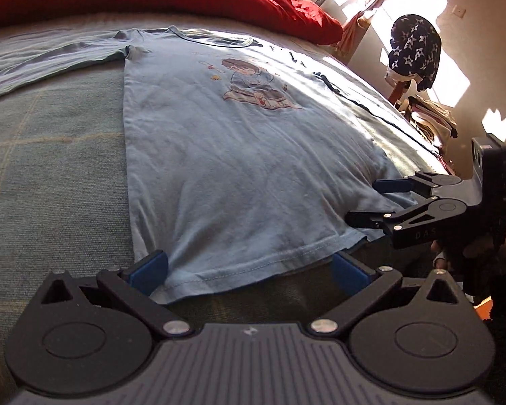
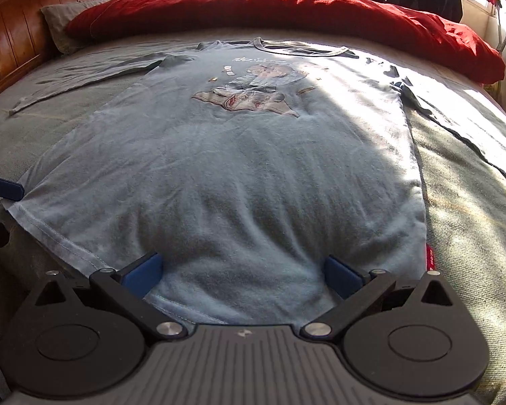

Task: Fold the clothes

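While 2 wide-spread grippers straddle its hem, the soft blue T-shirt (image 2: 239, 168) lies flat.

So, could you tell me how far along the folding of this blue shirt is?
Done: the light blue T-shirt lies spread flat, print up, on the bed, sleeves out to the sides. In hand: the left gripper and right gripper both sit open at the bottom hem, one toward each corner, nothing clamped. Left: gripping the hem and every fold; none shows yet.
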`<action>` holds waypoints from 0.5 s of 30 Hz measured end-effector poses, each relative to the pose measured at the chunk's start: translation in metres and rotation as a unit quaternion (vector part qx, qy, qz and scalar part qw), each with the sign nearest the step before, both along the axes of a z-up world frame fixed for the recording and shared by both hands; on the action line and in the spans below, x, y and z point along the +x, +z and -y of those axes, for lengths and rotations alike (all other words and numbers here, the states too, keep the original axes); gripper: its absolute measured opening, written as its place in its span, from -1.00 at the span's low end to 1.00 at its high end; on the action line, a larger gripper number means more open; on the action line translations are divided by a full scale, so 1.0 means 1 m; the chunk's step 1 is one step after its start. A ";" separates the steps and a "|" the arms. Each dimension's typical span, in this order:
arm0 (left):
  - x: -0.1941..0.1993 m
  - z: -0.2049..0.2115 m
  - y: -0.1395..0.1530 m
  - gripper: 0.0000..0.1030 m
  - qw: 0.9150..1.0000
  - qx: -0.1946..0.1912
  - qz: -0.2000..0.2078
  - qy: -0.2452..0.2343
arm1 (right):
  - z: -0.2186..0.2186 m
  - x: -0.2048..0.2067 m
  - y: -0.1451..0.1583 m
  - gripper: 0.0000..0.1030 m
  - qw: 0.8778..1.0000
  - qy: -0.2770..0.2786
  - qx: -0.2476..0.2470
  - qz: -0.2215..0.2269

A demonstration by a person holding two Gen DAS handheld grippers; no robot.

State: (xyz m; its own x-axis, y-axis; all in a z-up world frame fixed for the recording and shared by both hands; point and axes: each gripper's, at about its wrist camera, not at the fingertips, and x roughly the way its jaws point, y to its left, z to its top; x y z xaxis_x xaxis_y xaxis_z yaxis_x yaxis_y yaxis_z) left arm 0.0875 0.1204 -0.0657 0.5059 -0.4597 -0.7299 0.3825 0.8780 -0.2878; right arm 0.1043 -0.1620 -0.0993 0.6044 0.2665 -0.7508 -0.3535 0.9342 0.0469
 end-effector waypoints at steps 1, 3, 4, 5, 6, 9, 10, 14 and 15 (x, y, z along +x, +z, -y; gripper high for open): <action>-0.001 0.002 0.004 0.98 1.000 0.010 0.012 0.001 | 0.000 -0.001 0.000 1.00 1.000 0.000 0.000 0.002; 0.002 0.008 0.010 0.98 0.999 0.026 0.035 0.000 | 0.001 -0.002 0.000 1.00 1.000 0.001 0.001 0.006; 0.004 0.010 0.012 0.98 0.999 0.030 0.042 -0.004 | 0.001 -0.003 -0.001 1.00 1.000 0.001 0.001 0.008; 0.008 0.013 0.011 0.98 0.999 0.033 0.041 -0.005 | 0.001 -0.004 -0.001 1.00 1.000 0.001 0.001 0.010; 0.011 0.016 0.008 0.98 0.999 0.036 0.036 -0.005 | 0.001 -0.005 -0.001 1.00 1.000 0.002 0.001 0.012; 0.016 0.019 -0.004 0.98 0.998 0.058 0.024 0.006 | 0.002 -0.007 -0.001 1.00 1.000 0.003 0.002 0.017; 0.015 0.018 -0.007 0.98 0.998 0.063 0.021 0.009 | 0.002 -0.008 -0.001 1.00 1.000 0.003 0.002 0.019; -0.003 0.013 -0.008 0.98 0.998 0.067 0.016 -0.005 | 0.003 -0.010 -0.002 1.00 1.000 0.006 0.004 0.026; -0.007 0.013 -0.006 0.98 0.997 0.069 0.016 -0.010 | 0.004 -0.011 -0.003 1.00 1.000 0.005 0.005 0.028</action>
State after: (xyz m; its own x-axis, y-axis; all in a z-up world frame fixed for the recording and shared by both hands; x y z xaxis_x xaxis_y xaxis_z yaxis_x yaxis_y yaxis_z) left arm 0.0805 0.1076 -0.0718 0.5214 -0.3664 -0.7707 0.4065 0.9007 -0.1531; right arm 0.0933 -0.1655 -0.1021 0.6423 0.2791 -0.7139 -0.3649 0.9304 0.0355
